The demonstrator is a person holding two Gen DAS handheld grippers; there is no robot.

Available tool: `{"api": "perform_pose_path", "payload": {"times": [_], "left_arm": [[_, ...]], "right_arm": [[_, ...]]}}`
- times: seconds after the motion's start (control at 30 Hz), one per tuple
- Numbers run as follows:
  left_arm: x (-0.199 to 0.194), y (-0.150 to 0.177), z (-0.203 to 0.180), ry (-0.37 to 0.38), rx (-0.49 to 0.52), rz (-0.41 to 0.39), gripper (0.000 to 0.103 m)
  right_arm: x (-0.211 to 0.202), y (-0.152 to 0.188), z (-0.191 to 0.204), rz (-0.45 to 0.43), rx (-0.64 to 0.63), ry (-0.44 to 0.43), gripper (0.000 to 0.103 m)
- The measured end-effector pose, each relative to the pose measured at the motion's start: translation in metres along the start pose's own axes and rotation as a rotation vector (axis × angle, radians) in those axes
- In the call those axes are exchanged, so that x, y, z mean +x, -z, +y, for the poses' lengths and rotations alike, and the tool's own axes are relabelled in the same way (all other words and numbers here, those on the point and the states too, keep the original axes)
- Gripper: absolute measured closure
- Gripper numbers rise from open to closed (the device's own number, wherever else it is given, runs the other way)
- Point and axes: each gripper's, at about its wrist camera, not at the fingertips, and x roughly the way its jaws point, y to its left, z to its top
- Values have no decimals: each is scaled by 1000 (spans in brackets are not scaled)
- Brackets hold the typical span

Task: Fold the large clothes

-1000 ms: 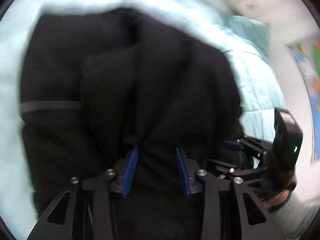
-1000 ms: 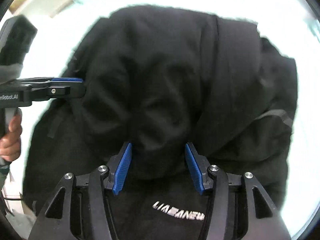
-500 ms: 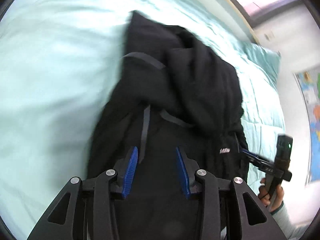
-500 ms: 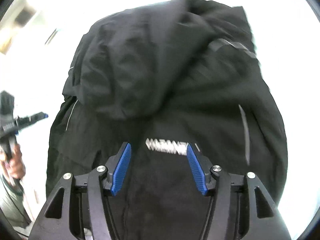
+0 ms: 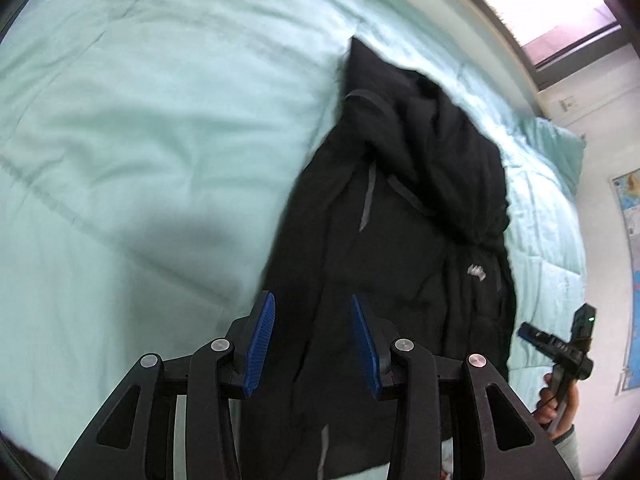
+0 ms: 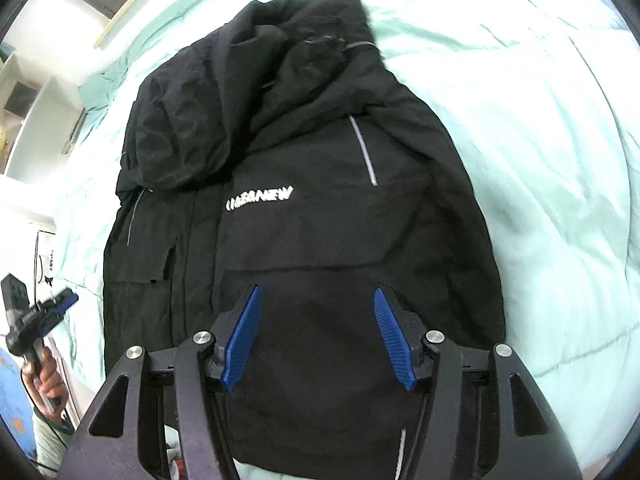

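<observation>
Black jacket [image 6: 320,208] spread flat on a pale mint quilt [image 6: 540,160] covering the bed, front side up, white logo lettering [image 6: 259,201] on the chest, hood [image 6: 280,80] bunched in a heap at the far end. Ahead of and beneath the right tool [image 6: 318,336]: the jacket's lower front panel and hem, framed between blue pads [image 6: 242,338] held wide apart, nothing pinched, pads apparently clear of the cloth. Off to that tool's left, beyond the jacket's edge: the left tool, gripped in a hand [image 6: 48,380].

Left tool [image 5: 312,344] likewise spread open, gripping nothing, blue pads [image 5: 260,344] poised above the jacket's near side edge where black fabric meets quilt. To its right, past the jacket: the right tool, gripped in the other hand [image 5: 554,404], clear of the fabric. Farther ahead on the right: a pillow [image 5: 560,148] and a window [image 5: 552,12].
</observation>
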Motion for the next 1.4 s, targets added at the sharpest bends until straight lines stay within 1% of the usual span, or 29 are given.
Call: {"api": "perform_pose_path", "payload": {"times": [0.1, 0.23, 0.27, 0.3, 0.43, 0.5, 0.53, 0.6, 0.67, 0.7, 0.77, 0.83, 0.9, 0.97, 1.03, 1.1, 1.13, 1.27, 1.33, 1.37, 1.4], "left_arm": [[5, 19, 17, -14, -39, 29, 62], [21, 43, 46, 21, -133, 102, 62], [26, 48, 53, 35, -161, 123, 62], [32, 54, 61, 68, -191, 145, 62], [43, 65, 73, 183, -264, 157, 62], [49, 67, 73, 249, -284, 167, 57], [52, 67, 74, 254, -289, 176, 53], [64, 69, 74, 252, -299, 205, 53], [67, 71, 70, 256, -282, 211, 54], [66, 73, 66, 269, -267, 210, 55], [57, 76, 53, 334, -215, 201, 59], [41, 78, 29, 420, -121, 188, 60], [32, 77, 10, 448, -55, 187, 59], [34, 76, -1, 442, -23, 206, 59], [47, 75, -3, 398, -16, 242, 59], [63, 78, -2, 345, -30, 283, 59], [69, 79, 0, 331, -39, 296, 59], [82, 84, 7, 313, -66, 317, 57], [83, 82, 8, 310, -70, 311, 57], [82, 80, 5, 297, -64, 299, 60], [80, 79, 3, 288, -53, 289, 67]], "right_arm": [[3, 12, -5, 14, 5, 19, 41], [14, 27, -16, 50, 41, 34, 41], [16, 30, -20, 56, 53, 32, 41], [17, 33, -22, 60, 63, 27, 41], [14, 40, -23, 54, 61, 44, 41], [11, 42, -25, 48, 58, 60, 41], [9, 43, -27, 44, 60, 68, 41], [4, 43, -32, 39, 68, 76, 41], [-1, 45, -40, 37, 77, 87, 41], [-4, 46, -44, 38, 77, 97, 41], [-11, 50, -53, 40, 75, 119, 41], [-18, 55, -64, 48, 77, 128, 41], [-21, 59, -74, 56, 86, 138, 41], [-21, 66, -87, 74, 114, 141, 41], [-17, 73, -100, 92, 157, 129, 41], [-10, 80, -109, 110, 198, 104, 41], [-7, 83, -111, 114, 211, 98, 41], [6, 95, -118, 140, 238, 102, 41], [9, 99, -120, 150, 250, 74, 41], [9, 100, -120, 152, 247, 64, 41], [8, 101, -118, 160, 239, 45, 45]]}}
